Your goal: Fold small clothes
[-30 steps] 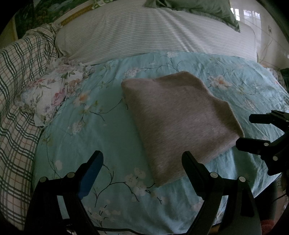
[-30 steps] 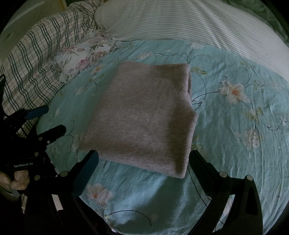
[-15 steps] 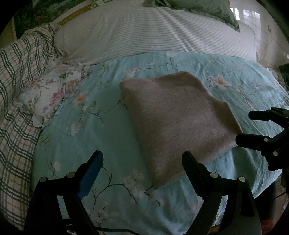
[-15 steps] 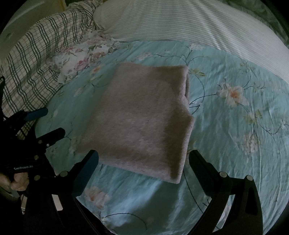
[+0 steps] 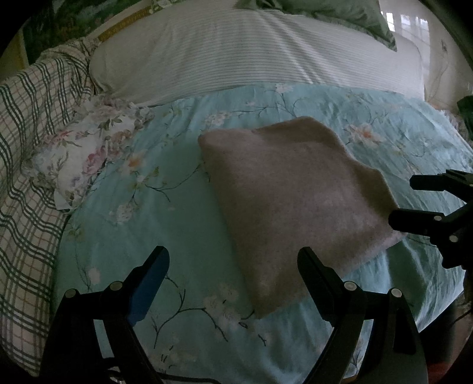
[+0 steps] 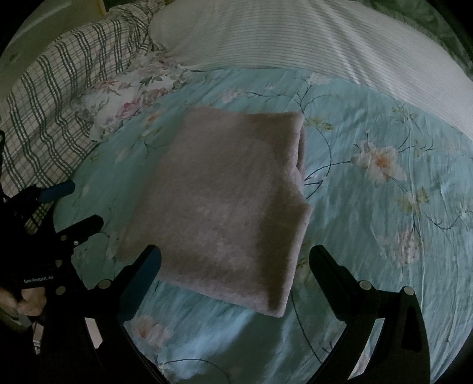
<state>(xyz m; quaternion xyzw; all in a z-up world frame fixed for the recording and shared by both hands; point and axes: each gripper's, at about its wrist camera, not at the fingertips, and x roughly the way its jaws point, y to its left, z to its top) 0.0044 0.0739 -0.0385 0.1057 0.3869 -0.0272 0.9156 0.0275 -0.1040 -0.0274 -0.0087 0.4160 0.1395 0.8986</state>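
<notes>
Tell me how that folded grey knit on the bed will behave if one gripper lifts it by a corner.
The folded grey knit looks soft and fuzzy, so it would likely droop rather than hold flat. Its stacked layers show at the right edge, so a one-corner lift would probably open the fold. On the wrinkled floral sheet, a push would likely bunch it rather than slide it.

One folded grey garment (image 5: pixel 292 203) lies on one blue floral sheet (image 5: pixel 165 224). Beyond the garment there is one striped pillow (image 5: pixel 254 56), and behind that one green pillow (image 5: pixel 334 11). Left of the garment are one small floral cloth (image 5: pixel 88 153) and one plaid blanket (image 5: pixel 29 124). Two grippers are in view, the left gripper (image 5: pixel 233 263) and the right gripper (image 6: pixel 235 260), each with two fingers spread apart. One hand (image 6: pixel 26 301) shows, left of the garment.
</notes>
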